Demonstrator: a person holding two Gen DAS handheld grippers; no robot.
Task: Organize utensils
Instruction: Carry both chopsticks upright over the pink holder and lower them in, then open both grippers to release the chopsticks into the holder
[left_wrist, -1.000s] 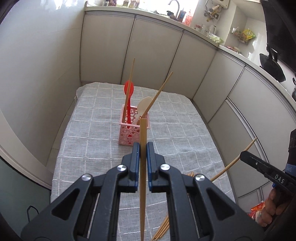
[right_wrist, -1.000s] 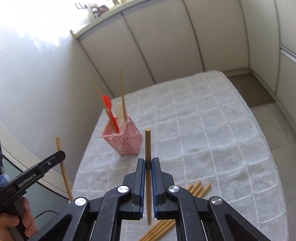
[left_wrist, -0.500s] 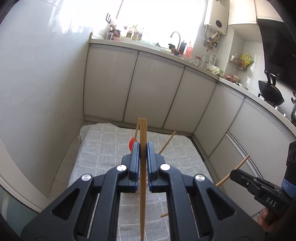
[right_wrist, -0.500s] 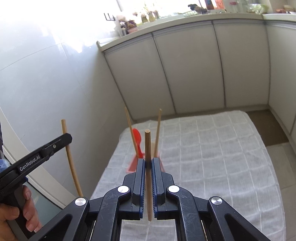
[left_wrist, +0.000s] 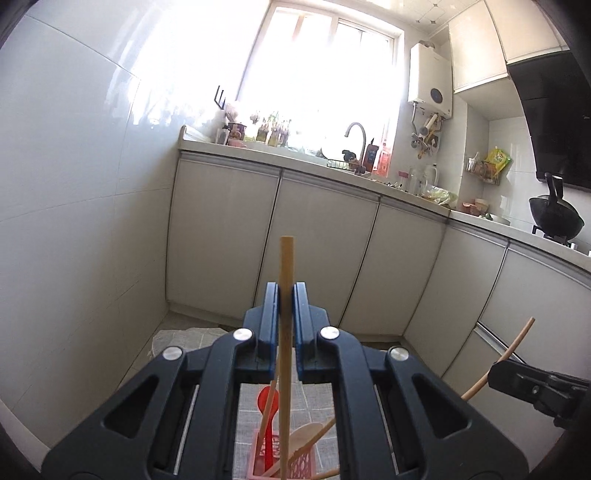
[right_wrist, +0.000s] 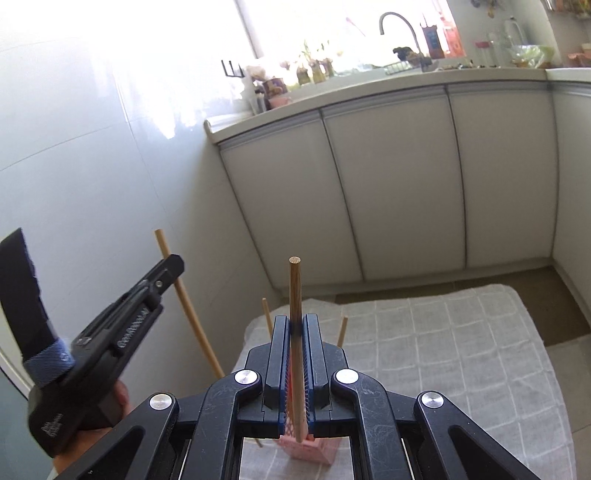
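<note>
The pink holder (left_wrist: 284, 459) is sitting on the worktop (right_wrist: 461, 354) below and ahead of both claws, already carrying a red spoon (left_wrist: 266, 406). The left claw (left_wrist: 285, 295) is clamping a chopstick (left_wrist: 286, 266) upright, its lower end hanging over the holder's mouth. The right claw (right_wrist: 295, 325) is pinching its own stick (right_wrist: 294, 284) upright too, just above the holder. Both look about equally near.

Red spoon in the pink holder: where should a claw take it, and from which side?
Take the red spoon by its round bowl, the end that sticks up out of the pink holder. Come down from above: it stands bowl-up, its handle sunk in the holder among chopsticks and a wooden spoon, which likely block side approaches.
</note>
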